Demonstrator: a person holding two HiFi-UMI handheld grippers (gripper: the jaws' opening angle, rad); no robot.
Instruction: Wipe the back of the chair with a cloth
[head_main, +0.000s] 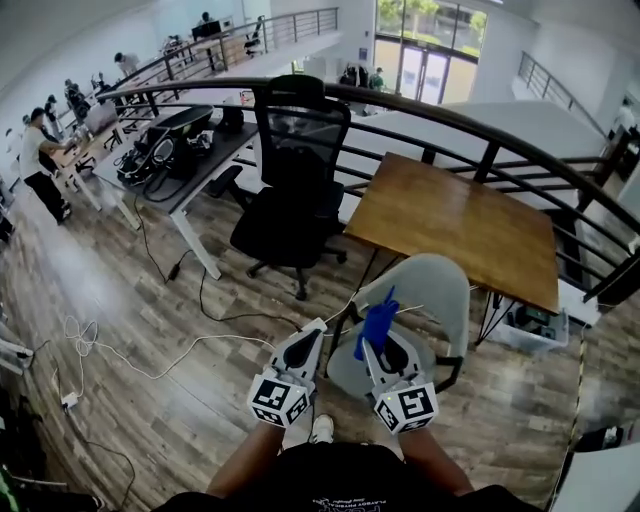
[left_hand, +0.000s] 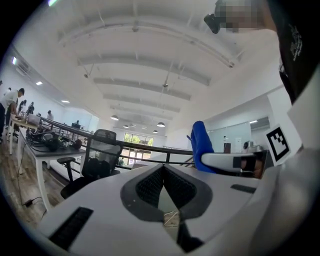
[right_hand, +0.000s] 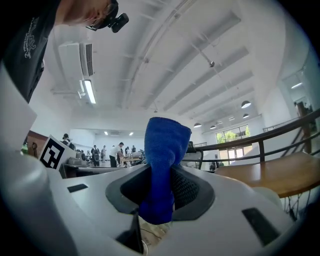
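A grey shell chair (head_main: 432, 290) stands just ahead of me at the wooden table (head_main: 460, 225). My right gripper (head_main: 373, 350) is over the chair's near left side, shut on a blue cloth (head_main: 377, 322) that sticks up out of the jaws. In the right gripper view the blue cloth (right_hand: 162, 160) rises between that gripper's (right_hand: 161, 172) dark pads. My left gripper (head_main: 312, 332) is left of the chair, above the floor, with its jaws together and nothing in them. The left gripper view shows this gripper (left_hand: 164, 169) pointing out over the room, with the blue cloth (left_hand: 200, 145) at its right.
A black office chair (head_main: 295, 190) stands beyond the grippers, by a white desk (head_main: 195, 160) loaded with gear. A curved black railing (head_main: 480, 135) runs behind the table. Cables (head_main: 150, 360) trail over the wooden floor at left. A box (head_main: 530, 325) sits under the table's right end.
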